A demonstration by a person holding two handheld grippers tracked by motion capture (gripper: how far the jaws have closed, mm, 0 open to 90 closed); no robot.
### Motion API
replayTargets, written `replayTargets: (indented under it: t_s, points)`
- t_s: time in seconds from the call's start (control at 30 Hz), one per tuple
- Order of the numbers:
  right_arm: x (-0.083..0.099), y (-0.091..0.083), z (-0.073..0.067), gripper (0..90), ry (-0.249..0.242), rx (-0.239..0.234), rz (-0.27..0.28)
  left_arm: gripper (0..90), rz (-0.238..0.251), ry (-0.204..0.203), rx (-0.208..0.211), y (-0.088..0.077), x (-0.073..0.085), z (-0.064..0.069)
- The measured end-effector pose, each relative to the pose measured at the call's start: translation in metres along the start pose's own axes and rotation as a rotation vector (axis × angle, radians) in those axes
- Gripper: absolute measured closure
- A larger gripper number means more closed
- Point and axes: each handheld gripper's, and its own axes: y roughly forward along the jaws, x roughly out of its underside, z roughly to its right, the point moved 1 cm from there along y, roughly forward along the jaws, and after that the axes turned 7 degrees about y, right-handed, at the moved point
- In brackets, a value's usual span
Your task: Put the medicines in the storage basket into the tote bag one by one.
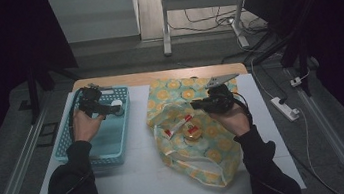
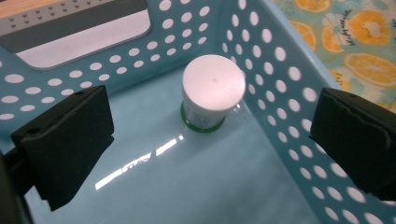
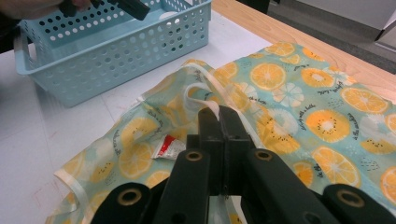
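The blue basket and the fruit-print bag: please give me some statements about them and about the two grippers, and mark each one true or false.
1. A white-lidded jar stands upright inside the blue basket. True.
2. The left gripper is shut on the jar. False: its jaws stand wide open, with the jar beyond them, untouched.
3. The right gripper is shut on a pale handle strap of the fruit-print bag. True.
4. The basket lies on top of the bag. False: it stands beside the bag on the white table.
5. A red and white tube lies in the bag. True.
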Motion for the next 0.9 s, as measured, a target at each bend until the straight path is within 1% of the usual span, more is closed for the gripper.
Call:
replayTargets:
  t_s: [0.07, 0.13, 0.23, 0.27, 0.3, 0.37, 0.43, 0.47, 0.5, 0.53, 0.6, 0.63, 0.67, 0.7, 0.73, 0.77, 0.83, 0.9]
  points:
    - [0.0, 0.0, 0.0, 90.0, 0.001, 0.001, 0.001, 0.0, -0.004, -0.009, 0.002, 0.004, -0.001, -0.002]
    - [0.0, 0.0, 0.001, 90.0, 0.001, 0.0, 0.0, 0.0, -0.017, -0.006, -0.005, 0.009, -0.004, -0.003]
    - [0.0, 0.0, 0.001, 90.0, 0.0, 0.0, 0.0, 0.1, -0.019, 0.002, 0.01, 0.014, -0.007, -0.003]
    - [0.0, 0.0, 0.001, 90.0, 0.001, 0.0, 0.0, 0.9, -0.018, 0.003, 0.027, 0.017, -0.008, -0.002]
    - [0.0, 0.0, 0.001, 90.0, 0.001, -0.001, 0.0, 1.5, -0.026, 0.009, 0.036, 0.019, -0.009, -0.002]
    - [0.0, 0.0, 0.001, 90.0, 0.0, -0.001, 0.001, 3.9, -0.048, 0.022, 0.016, 0.023, -0.01, 0.0]
    - [0.0, 0.0, 0.001, 90.0, 0.001, -0.001, 0.001, 9.2, -0.074, 0.032, 0.018, 0.027, -0.011, 0.002]
    - [0.0, -0.001, 0.001, 90.0, 0.001, -0.001, 0.001, 11.4, -0.081, 0.033, 0.007, 0.028, -0.011, 0.002]
    - [0.0, -0.001, 0.001, 90.0, 0.001, -0.001, 0.002, 14.4, -0.083, 0.038, 0.01, 0.029, -0.012, 0.003]
    - [0.0, -0.001, 0.001, 90.0, 0.001, -0.002, 0.003, 19.5, -0.083, 0.04, 0.021, 0.03, -0.012, 0.003]
    - [0.0, -0.001, 0.001, 90.0, 0.001, -0.001, 0.002, 25.5, -0.095, 0.045, 0.018, 0.031, -0.012, 0.004]
    - [0.0, 0.0, 0.0, 90.0, 0.0, -0.002, 0.001, 30.3, -0.097, 0.044, 0.03, 0.032, -0.012, 0.004]
    - [0.0, 0.0, 0.0, 90.0, 0.0, -0.002, 0.001, 33.7, -0.101, 0.045, 0.033, 0.033, -0.012, 0.004]
    - [0.0, 0.0, 0.0, 90.0, 0.0, -0.003, 0.001, 34.6, -0.103, 0.045, 0.03, 0.033, -0.012, 0.004]
    - [0.0, 0.0, 0.0, 90.0, -0.001, -0.003, 0.001, 38.0, -0.102, 0.046, 0.038, 0.033, -0.013, 0.004]
    - [0.0, 0.0, 0.0, 90.0, -0.001, -0.003, 0.002, 43.4, -0.101, 0.043, 0.035, 0.033, -0.013, 0.004]
    - [0.0, 0.0, 0.0, 90.0, -0.001, -0.002, 0.001, 49.7, -0.104, 0.038, 0.03, 0.032, -0.013, 0.004]
    - [0.0, 0.0, 0.0, 90.0, -0.001, -0.001, 0.001, 50.1, -0.109, 0.03, 0.023, 0.032, -0.014, 0.005]
